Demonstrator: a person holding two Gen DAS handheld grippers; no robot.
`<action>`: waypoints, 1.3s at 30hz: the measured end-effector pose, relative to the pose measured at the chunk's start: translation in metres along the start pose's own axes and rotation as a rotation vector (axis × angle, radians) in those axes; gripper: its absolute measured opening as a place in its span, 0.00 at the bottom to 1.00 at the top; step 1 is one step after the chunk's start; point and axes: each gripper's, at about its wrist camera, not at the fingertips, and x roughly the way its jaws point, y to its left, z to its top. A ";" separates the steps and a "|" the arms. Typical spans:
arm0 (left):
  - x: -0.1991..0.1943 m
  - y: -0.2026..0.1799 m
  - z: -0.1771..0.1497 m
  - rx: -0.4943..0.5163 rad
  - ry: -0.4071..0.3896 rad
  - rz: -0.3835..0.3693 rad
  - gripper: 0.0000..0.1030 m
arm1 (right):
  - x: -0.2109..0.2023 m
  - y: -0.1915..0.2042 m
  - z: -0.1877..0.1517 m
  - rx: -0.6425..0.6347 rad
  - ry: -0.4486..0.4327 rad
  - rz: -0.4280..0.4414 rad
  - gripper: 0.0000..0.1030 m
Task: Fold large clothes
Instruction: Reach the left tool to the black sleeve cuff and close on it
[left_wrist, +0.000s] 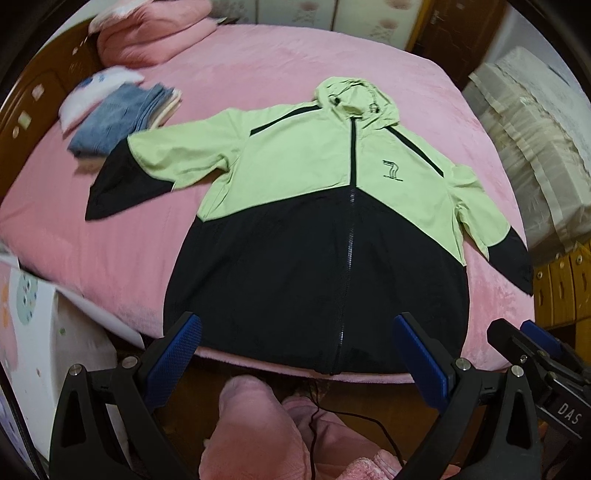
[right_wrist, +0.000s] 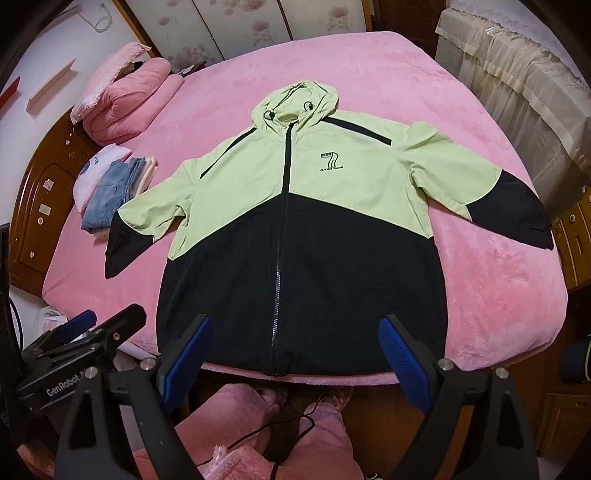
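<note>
A light green and black hooded zip jacket (left_wrist: 314, 206) lies flat, front up, on a pink bed (left_wrist: 258, 62), hood at the far side, both sleeves spread out; it also shows in the right wrist view (right_wrist: 295, 229). Its black hem lies along the near bed edge. My left gripper (left_wrist: 297, 332) is open and empty, held just above the hem. My right gripper (right_wrist: 295, 332) is open and empty, also just above the hem. The right gripper shows in the left wrist view (left_wrist: 532, 339), and the left gripper shows in the right wrist view (right_wrist: 99, 325).
A stack of folded clothes with jeans on top (right_wrist: 110, 184) lies on the bed's left side. Folded pink bedding (right_wrist: 125, 103) sits at the far left. A wooden headboard (right_wrist: 40, 199) is at left, covered furniture (right_wrist: 517, 96) at right. The person's pink-clad legs (right_wrist: 240, 424) are below.
</note>
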 end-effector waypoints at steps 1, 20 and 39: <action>0.001 0.005 -0.001 -0.017 0.006 -0.006 0.99 | 0.003 0.002 0.000 -0.005 0.005 0.001 0.88; 0.057 0.184 0.004 -0.448 0.152 -0.063 0.99 | 0.073 0.111 0.010 -0.225 0.075 0.029 0.88; 0.179 0.423 0.105 -0.858 0.283 -0.023 0.78 | 0.173 0.282 0.074 -0.178 0.154 0.143 0.84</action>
